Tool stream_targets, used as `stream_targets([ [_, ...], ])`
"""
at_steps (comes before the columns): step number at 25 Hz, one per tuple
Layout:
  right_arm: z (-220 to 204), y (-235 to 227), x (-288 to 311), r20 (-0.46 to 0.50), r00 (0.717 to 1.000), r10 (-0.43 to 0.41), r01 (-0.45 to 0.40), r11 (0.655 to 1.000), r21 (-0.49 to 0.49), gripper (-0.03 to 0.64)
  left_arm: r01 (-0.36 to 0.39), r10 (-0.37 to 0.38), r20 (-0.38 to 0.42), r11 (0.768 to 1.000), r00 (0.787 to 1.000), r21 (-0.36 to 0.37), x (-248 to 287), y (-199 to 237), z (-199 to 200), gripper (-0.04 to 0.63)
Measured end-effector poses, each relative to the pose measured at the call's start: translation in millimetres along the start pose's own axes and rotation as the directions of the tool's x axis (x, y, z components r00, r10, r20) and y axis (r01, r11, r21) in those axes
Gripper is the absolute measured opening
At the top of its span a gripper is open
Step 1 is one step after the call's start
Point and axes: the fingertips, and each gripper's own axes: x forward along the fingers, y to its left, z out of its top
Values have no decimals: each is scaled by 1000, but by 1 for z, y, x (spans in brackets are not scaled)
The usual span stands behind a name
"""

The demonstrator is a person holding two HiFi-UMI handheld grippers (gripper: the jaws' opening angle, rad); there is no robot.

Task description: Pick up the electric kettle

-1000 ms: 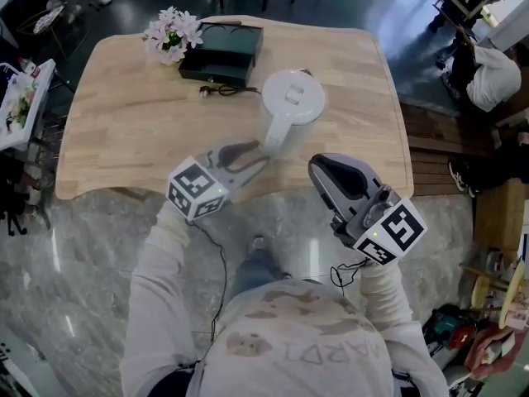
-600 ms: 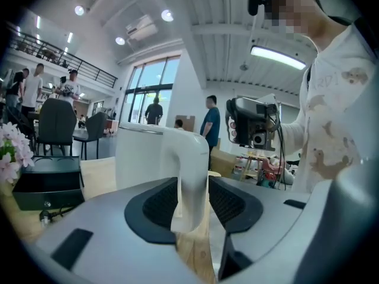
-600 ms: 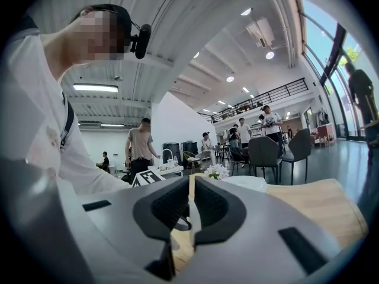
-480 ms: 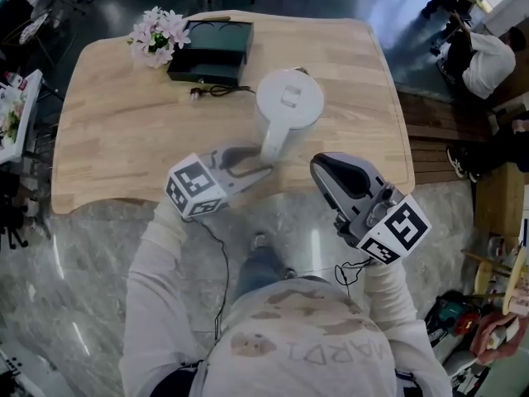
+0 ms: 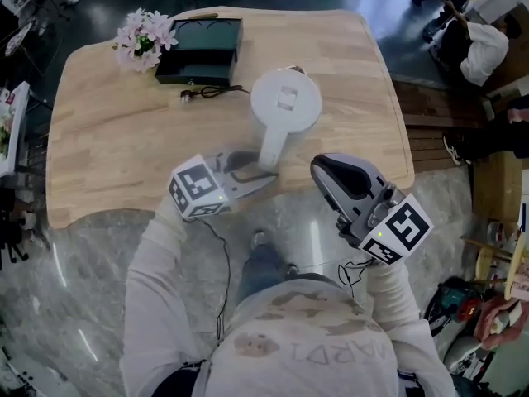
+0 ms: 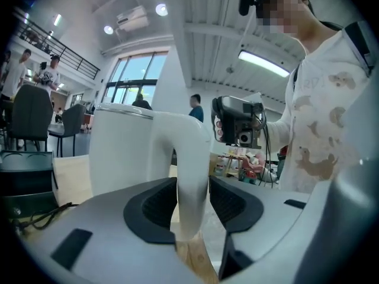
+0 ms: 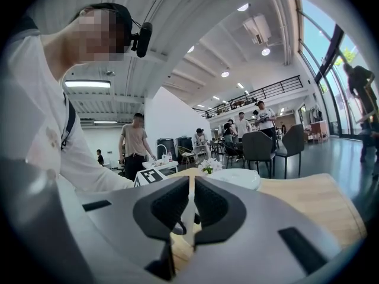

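Electric kettle [image 5: 285, 106]: white, upright on the tabletop [image 5: 124, 139], a little right of centre, handle [image 5: 271, 147] toward the near edge.

Left gripper [image 5: 263, 169]: at the near edge, claw wide, one pad on each side of the handle; the jaws have just been opening and no squeeze on the handle shows.

Right gripper [image 5: 321, 170]: off the near edge toward the right corner, clear of the kettle, claw closed to a slit, empty.

Far left corner: flowers [image 5: 139, 38], black tray [image 5: 198, 52], cord [image 5: 207, 92] beside it.
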Motion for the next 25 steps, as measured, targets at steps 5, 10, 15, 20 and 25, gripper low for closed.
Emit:
stream_targets([
  [5, -6, -6, 3, -18, 1000, -19, 19, 1000, 13, 34, 51, -51, 15, 999, 999, 15, 8, 1, 1, 149],
  [10, -10, -13, 7, -32, 999, -32, 33, 999, 26, 34, 106, -107, 39, 994, 993, 31, 17, -2, 7, 150],
  [15, -12, -16, 10, -40, 998, -44, 45, 998, 36, 34, 165, -167, 49, 985, 985, 44, 25, -9, 9, 150],
  [20, -15, -17, 12, -46, 997, -54, 56, 998, 39, 34, 201, -204, 39, 977, 978, 66, 31, -13, 3, 150],
  [25, -17, -19, 12, -57, 996, -63, 65, 997, 42, 34, 209, -213, 34, 973, 976, 97, 33, -11, 0, 149],
])
